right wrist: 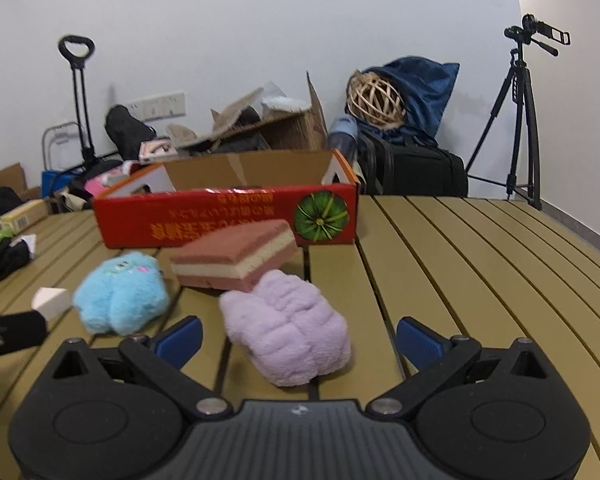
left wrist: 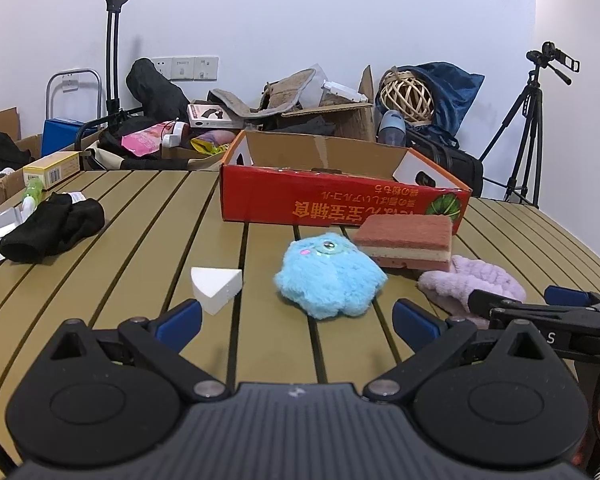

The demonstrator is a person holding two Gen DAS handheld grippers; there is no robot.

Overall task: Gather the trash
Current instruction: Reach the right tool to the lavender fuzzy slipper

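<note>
A red cardboard box (left wrist: 340, 204) (right wrist: 228, 220) with an open top stands on the slatted table. In front of it lie a pink layered sponge (left wrist: 406, 246) (right wrist: 236, 258), a fluffy blue toy (left wrist: 330, 282) (right wrist: 120, 294), a lilac fluffy cloth (left wrist: 472, 286) (right wrist: 288, 328) and a white foam wedge (left wrist: 216, 284) (right wrist: 50, 300). My left gripper (left wrist: 298, 320) is open just short of the blue toy, with nothing between its fingers. My right gripper (right wrist: 298, 338) is open, and the lilac cloth lies between its blue pads (right wrist: 180, 338).
A black sock (left wrist: 52, 226), a yellow carton (left wrist: 52, 166) and blister packs lie at the table's left. Behind the table are piled bags, cardboard, a trolley handle (left wrist: 114, 40) and a tripod with camera (left wrist: 528, 120) (right wrist: 520, 120). The tan table slats (right wrist: 480, 260) stretch to the right.
</note>
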